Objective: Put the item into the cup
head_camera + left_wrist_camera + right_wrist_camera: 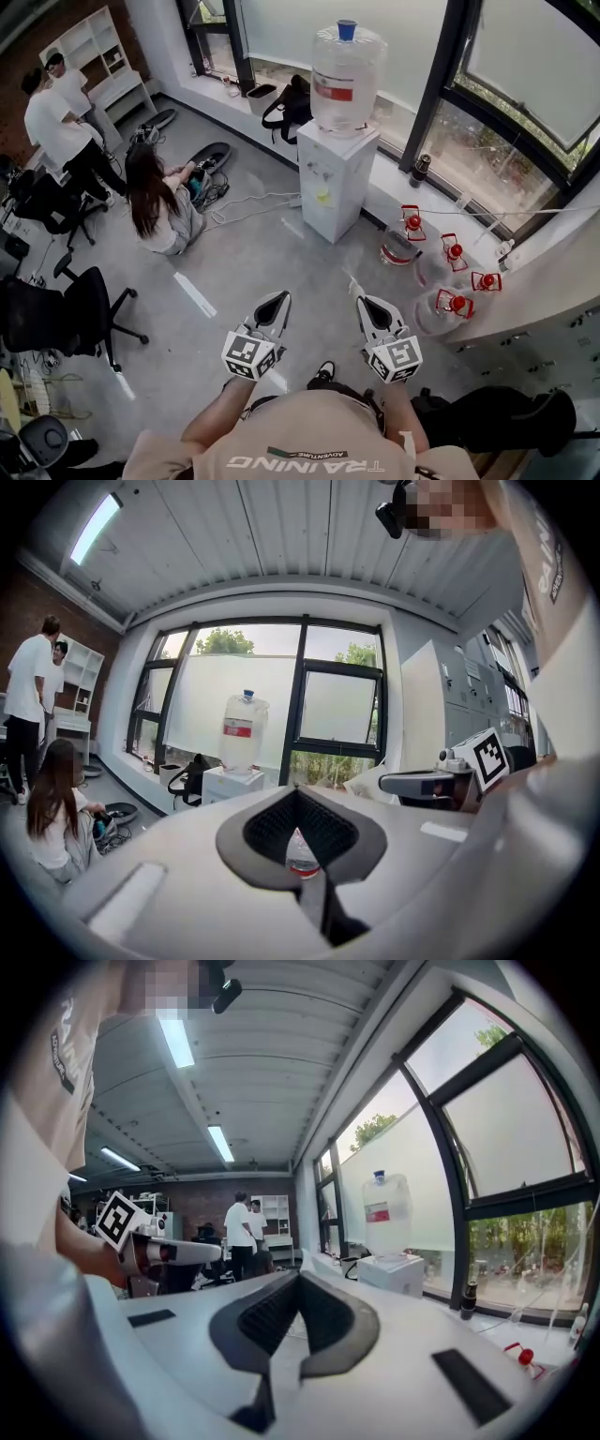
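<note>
Head view: holding left tongs and right tongs side by side, both pressed closed, gripping nothing. Facing a water dispenser well ahead of both. Finding no item or cup; judging the task not yet started.

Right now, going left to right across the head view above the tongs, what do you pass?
two standing people → seated person with long hair → black backpack → water dispenser → red-capped jugs
</note>
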Available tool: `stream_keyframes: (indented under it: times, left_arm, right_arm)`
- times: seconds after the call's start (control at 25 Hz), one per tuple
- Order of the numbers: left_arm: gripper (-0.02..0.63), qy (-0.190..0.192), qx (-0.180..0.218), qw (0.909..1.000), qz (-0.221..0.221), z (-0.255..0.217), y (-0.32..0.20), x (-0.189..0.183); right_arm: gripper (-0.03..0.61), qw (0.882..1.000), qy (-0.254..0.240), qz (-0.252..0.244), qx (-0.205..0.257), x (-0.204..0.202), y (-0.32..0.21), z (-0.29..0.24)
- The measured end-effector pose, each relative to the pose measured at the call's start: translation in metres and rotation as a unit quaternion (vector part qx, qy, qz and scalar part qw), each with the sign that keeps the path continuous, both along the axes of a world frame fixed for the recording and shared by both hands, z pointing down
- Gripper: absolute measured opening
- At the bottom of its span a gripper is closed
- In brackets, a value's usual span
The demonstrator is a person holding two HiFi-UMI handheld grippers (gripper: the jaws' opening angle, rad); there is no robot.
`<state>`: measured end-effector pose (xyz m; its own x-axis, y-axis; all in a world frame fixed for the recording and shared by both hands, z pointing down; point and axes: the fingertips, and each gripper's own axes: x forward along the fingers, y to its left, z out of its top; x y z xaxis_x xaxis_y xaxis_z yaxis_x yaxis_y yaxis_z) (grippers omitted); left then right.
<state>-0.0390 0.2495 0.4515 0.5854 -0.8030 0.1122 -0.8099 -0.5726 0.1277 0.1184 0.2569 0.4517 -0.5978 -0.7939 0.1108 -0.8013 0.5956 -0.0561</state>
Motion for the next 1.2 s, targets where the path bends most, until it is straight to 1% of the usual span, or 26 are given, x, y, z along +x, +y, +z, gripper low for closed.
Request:
stream_keyframes:
  times: [0.2, 0.36, 0.48, 0.6, 0.84, 1.04, 1.2]
  left_arm:
    - [0.008, -0.001, -0.002, 0.9998, -0.019, 0.001, -0.035, 0.006]
    - [0.008, -0.002, -0.006, 0.9995, -0.030, 0.009, -0.054, 0.009]
    - [0.008, -0.010, -0.014, 0.9994, -0.029, 0.018, -0.068, 0.007]
    - [0.008, -0.006, -0.018, 0.9995, -0.024, 0.021, -0.092, 0.000]
    - [0.008, -0.002, -0.021, 0.9998, 0.006, 0.021, -0.152, -0.018]
    - [0.008, 0.001, -0.001, 0.9996, 0.029, 0.012, -0.204, -0.036]
    - [0.008, 0.004, -0.014, 0.9990, 0.042, 0.025, -0.231, -0.051]
  right_arm:
    - [0.011, 1.000, 0.004, -0.023, 0.000, 0.008, -0.045, 0.000]
    - [0.011, 0.999, 0.003, -0.044, -0.014, 0.004, -0.070, 0.008]
    - [0.011, 0.998, 0.010, -0.053, -0.023, -0.005, -0.085, 0.018]
    - [0.011, 0.998, 0.017, -0.058, -0.022, -0.016, -0.104, 0.017]
    - [0.011, 0.999, 0.009, -0.039, -0.030, -0.040, -0.147, 0.017]
    - [0.011, 0.999, 0.022, -0.028, -0.036, -0.066, -0.180, 0.018]
    - [0.011, 0.999, 0.025, -0.006, -0.047, -0.079, -0.198, 0.025]
